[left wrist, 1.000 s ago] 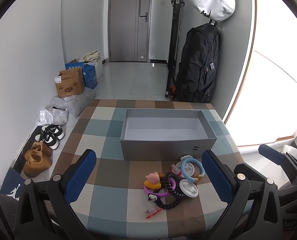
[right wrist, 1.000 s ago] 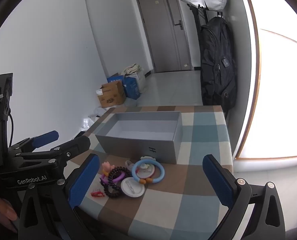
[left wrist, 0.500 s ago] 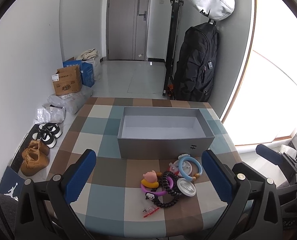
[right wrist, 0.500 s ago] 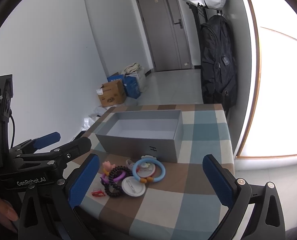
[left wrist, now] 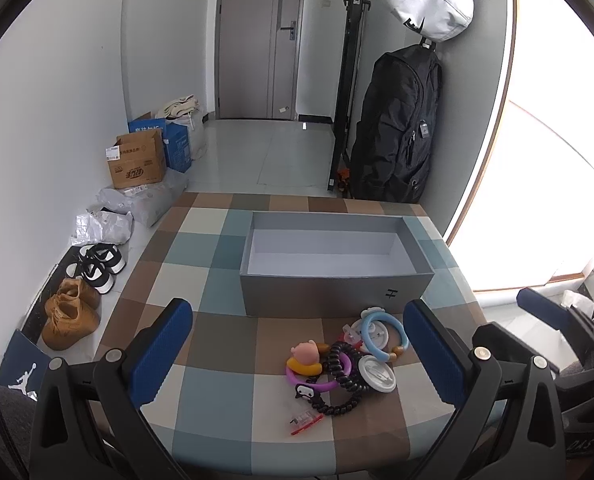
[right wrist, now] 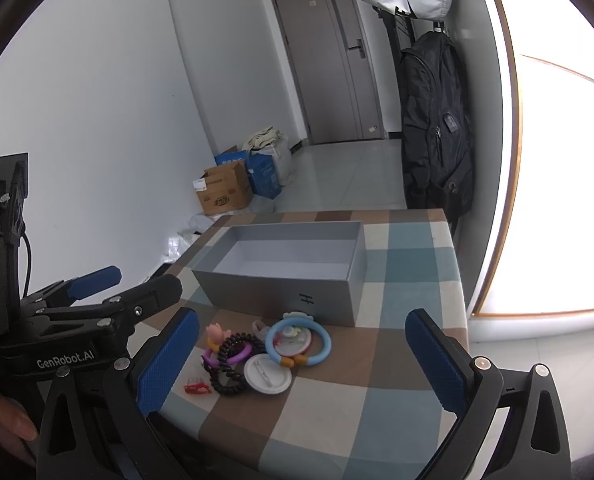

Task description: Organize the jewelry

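A: Where's the jewelry?

B: Heaped on the checked counter (left wrist: 225, 384), near side of the empty grey box (left wrist: 333, 256), whose long axis runs left to right.

A: And the jaws?

B: Both spread wide, holding nothing. Left gripper (left wrist: 297, 356) frames the heap; right gripper (right wrist: 301, 364) has it left of centre.

A: Obstacles?

B: The blue ring (right wrist: 299, 342), black coil (right wrist: 227, 364) and white disc (right wrist: 267, 373) overlap.

**Jewelry heaped before the box**

The right gripper (right wrist: 301, 364) is hovering with fingers spread wide over the checkered table (right wrist: 409, 268). A blue ring (right wrist: 298, 343), white disc (right wrist: 267, 373) and black coil (right wrist: 229, 364) are lying just before the grey box (right wrist: 273, 292).
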`<state>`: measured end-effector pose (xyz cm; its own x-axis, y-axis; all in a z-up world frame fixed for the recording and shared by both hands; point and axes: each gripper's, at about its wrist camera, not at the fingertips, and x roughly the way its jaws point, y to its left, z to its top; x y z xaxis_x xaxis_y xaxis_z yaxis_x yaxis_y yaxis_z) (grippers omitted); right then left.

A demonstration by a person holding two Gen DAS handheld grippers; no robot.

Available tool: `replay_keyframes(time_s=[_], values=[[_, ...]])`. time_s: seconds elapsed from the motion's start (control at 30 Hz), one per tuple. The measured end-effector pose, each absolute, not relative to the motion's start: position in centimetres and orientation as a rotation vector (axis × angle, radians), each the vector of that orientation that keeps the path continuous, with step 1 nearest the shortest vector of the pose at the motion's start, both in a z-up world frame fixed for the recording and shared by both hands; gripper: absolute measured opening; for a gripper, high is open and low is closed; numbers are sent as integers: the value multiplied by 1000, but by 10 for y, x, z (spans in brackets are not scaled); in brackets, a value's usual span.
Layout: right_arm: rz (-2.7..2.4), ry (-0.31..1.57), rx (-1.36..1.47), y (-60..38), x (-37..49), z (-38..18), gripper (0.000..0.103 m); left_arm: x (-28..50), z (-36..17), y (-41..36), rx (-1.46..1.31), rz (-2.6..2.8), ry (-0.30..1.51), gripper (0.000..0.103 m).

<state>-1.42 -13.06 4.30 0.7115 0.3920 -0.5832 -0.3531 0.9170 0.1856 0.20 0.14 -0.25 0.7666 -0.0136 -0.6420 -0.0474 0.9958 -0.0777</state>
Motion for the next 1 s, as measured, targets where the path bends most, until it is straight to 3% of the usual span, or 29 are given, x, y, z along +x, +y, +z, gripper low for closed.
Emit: replay_keyframes(time_s=[1.0], values=[[378,768,27,-122,5,21,103,16,-11,36,-229,12,770,102]])
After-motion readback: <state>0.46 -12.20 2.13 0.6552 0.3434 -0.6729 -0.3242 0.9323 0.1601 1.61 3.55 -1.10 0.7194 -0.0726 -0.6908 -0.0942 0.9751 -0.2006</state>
